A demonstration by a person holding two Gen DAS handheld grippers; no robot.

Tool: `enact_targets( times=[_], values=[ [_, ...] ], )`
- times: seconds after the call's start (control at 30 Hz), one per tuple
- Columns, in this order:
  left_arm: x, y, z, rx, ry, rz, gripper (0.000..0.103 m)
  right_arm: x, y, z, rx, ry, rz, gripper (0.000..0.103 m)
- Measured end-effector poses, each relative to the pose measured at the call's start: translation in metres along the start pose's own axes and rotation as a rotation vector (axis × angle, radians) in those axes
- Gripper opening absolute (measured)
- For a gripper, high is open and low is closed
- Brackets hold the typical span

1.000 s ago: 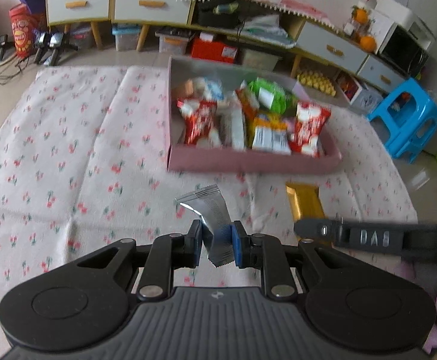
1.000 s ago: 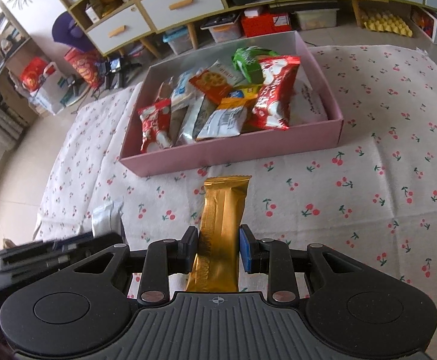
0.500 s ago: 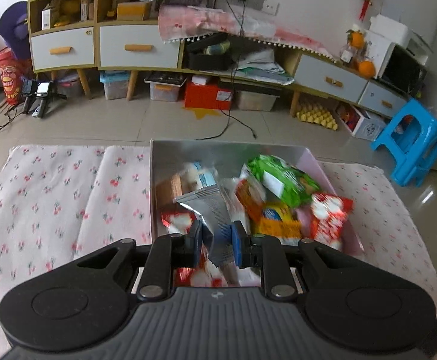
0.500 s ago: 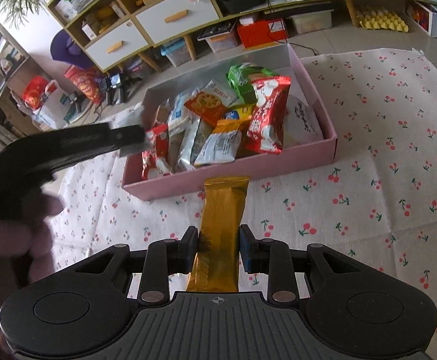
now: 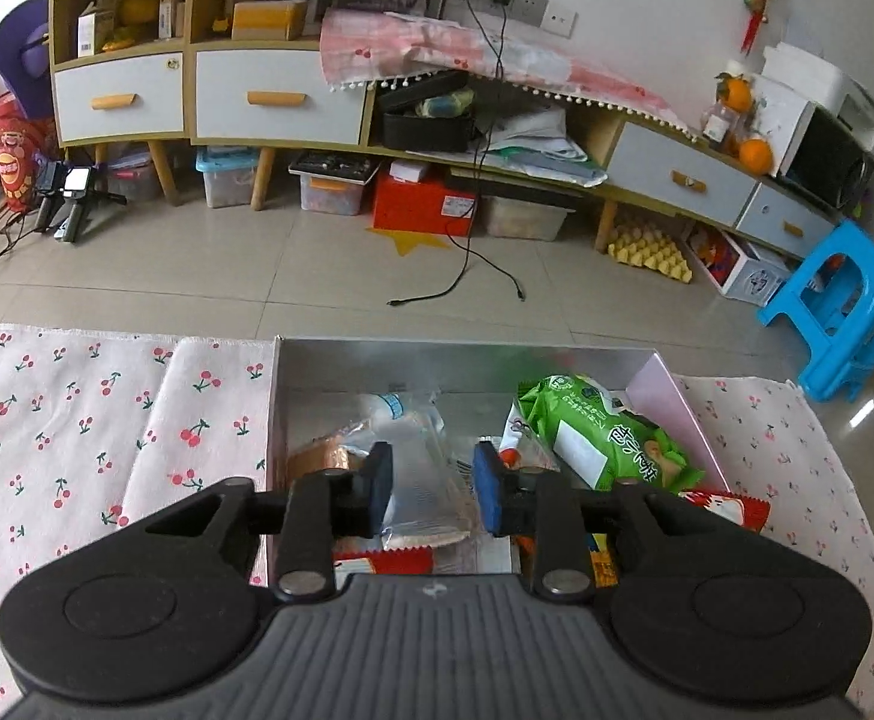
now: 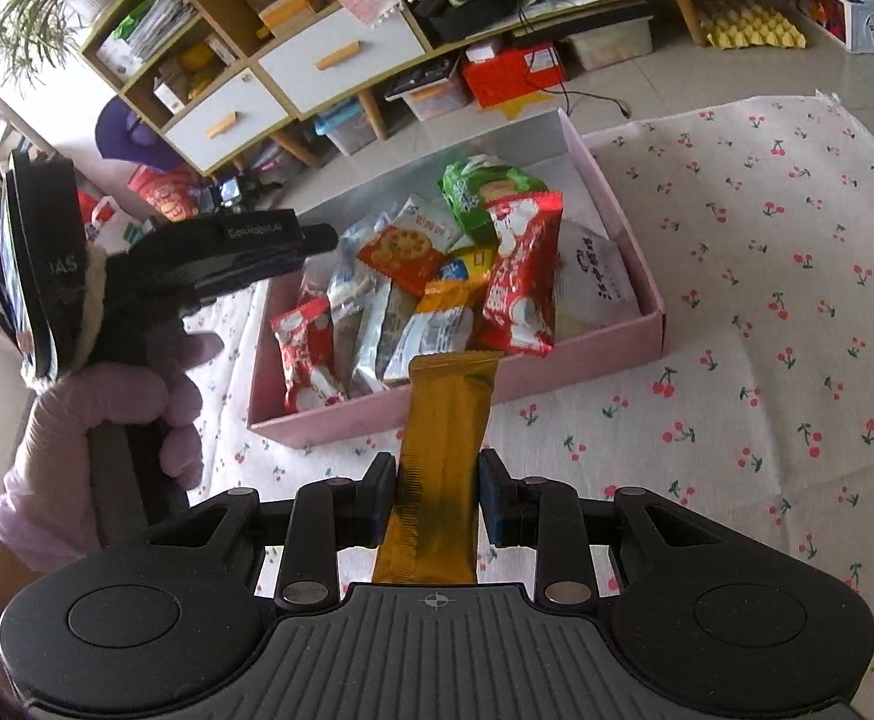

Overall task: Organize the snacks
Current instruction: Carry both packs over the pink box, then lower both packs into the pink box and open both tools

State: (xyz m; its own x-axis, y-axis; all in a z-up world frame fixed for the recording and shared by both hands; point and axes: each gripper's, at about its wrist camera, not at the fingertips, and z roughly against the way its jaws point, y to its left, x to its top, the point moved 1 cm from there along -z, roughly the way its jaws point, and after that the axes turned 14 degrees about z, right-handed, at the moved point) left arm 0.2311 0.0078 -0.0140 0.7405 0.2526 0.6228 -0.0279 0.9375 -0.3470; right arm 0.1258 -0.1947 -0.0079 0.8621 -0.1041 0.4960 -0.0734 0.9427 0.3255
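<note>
**Snacks going into the pink box**

Cherry-print cloth under pink box. Left gripper above the box interior, jaws opening, silver packet between the pads, no longer pinched. Right gripper just before the box's near wall, clamped on gold bar.

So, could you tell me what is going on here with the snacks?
A person with a gripper in each hand is packing snacks into a pink box on a cherry-print cloth. The left gripper is over the box, its jaws opening around a silver packet. The right gripper holds a gold bar in front of the box.
</note>
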Motion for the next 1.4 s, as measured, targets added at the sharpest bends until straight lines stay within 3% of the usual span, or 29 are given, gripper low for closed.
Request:
enact_targets(
  times=[0.3,0.63,1.0,1.4],
  values=[
    [-0.013,0.007,0.018,0.005,0.015,0.026,0.040,0.026,-0.007,-0.001,0.003,-0.050,-0.013,0.028],
    [-0.019,0.013,0.031,0.010,0.035,0.027,0.052,0.078,-0.004,-0.013,-0.036,-0.098,0.036,0.028],
    [-0.020,0.019,0.020,-0.007,0.053,0.043,0.053,0.120,-0.002,-0.053,-0.071,-0.101,0.066,0.028],
    [-0.023,0.025,0.013,-0.017,0.076,0.066,0.054,0.130,0.000,-0.084,-0.071,-0.099,0.086,0.033]
  ],
)
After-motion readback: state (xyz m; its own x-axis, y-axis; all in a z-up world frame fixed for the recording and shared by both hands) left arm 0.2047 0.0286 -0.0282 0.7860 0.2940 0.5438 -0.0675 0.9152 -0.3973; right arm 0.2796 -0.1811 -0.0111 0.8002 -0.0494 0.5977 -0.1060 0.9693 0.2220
